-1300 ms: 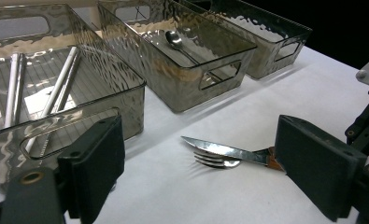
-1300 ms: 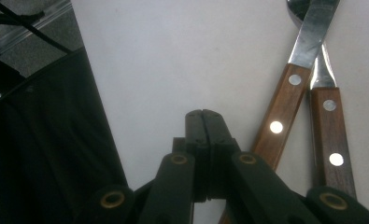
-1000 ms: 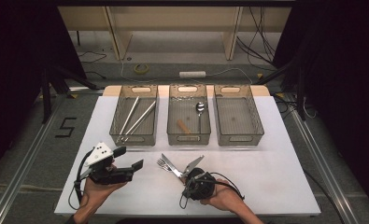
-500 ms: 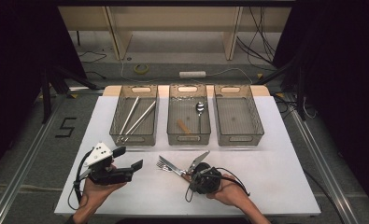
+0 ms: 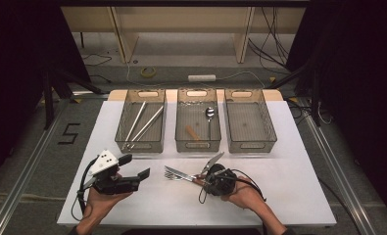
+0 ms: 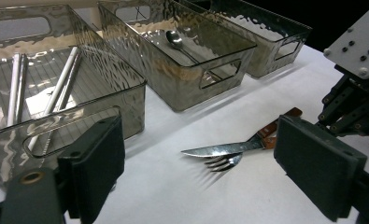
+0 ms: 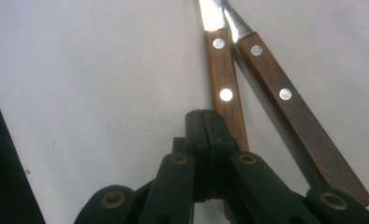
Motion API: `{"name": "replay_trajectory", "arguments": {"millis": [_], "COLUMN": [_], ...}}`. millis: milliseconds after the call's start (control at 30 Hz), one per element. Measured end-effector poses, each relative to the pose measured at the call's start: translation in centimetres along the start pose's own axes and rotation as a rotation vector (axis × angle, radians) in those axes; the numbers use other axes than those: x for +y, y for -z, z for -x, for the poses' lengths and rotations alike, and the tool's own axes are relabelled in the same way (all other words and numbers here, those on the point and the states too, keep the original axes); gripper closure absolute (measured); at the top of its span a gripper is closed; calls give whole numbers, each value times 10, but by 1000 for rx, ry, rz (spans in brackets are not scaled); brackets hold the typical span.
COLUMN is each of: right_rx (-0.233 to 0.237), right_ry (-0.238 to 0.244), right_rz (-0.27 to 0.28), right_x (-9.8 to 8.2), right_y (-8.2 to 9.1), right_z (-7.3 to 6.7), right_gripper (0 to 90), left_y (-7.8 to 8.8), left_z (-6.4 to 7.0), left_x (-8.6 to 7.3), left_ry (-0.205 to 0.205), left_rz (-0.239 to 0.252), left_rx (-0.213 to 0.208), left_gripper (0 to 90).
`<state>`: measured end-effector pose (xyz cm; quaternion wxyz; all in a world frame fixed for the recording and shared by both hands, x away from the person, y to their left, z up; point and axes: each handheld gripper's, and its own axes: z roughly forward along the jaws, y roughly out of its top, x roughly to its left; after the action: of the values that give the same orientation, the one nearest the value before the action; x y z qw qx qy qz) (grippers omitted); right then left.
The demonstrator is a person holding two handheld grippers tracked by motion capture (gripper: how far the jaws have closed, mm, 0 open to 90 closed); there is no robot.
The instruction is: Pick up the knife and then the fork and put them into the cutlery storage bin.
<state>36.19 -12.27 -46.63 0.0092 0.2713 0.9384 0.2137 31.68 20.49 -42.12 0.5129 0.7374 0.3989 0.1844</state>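
Observation:
A knife and a fork, both with wooden handles, lie side by side on the white table in front of the bins. My right gripper is low at their handle ends. In the right gripper view its jaws are shut together with nothing between them, and their tips rest against the left handle. The second handle runs beside it. My left gripper hovers left of the cutlery. It is open, and the blade and tines lie beyond its pads.
Three clear grey bins stand in a row at the back. The left bin holds long metal sticks, the middle bin holds a spoon and a small wooden piece, and the right bin has nothing in it.
My right gripper has turned and shifted a little right and away from the person, ending at the handles. The left gripper, knife and fork have stayed put.

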Motion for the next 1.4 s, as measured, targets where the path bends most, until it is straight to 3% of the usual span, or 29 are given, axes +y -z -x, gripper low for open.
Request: {"name": "replay_trajectory", "arguments": {"millis": [233,267,367,533,633,800,1100,1400], "right_rx": [-11,-1,46,36,21,27,11,-16], "right_ry": [17,20,40,57,55,63,61,61], "right_rz": [-29,-22,-11,-22,-41,-67,-96,-116], "right_x": [4,5,10,22,26,30,33,35], "right_y": [1,4,11,15,13,7,-2,-8], "right_z": [3,2,0,1,3,4,9,10], "right_gripper": [900,873,671,496,446,439,571,637], "left_y": [0,0,0,1,0,0,1,1], "left_z": [0,0,0,0,0,0,0,0], "left_x": [0,0,-1,-1,-1,-1,-1,-1], "left_ry": [1,4,5,2,4,3,1,2], "left_rz": [0,2,0,-1,0,-1,0,-1], "left_rx": [2,2,3,4,4,5,4,4], "left_gripper": [161,161,161,161,161,161,161,161]}}
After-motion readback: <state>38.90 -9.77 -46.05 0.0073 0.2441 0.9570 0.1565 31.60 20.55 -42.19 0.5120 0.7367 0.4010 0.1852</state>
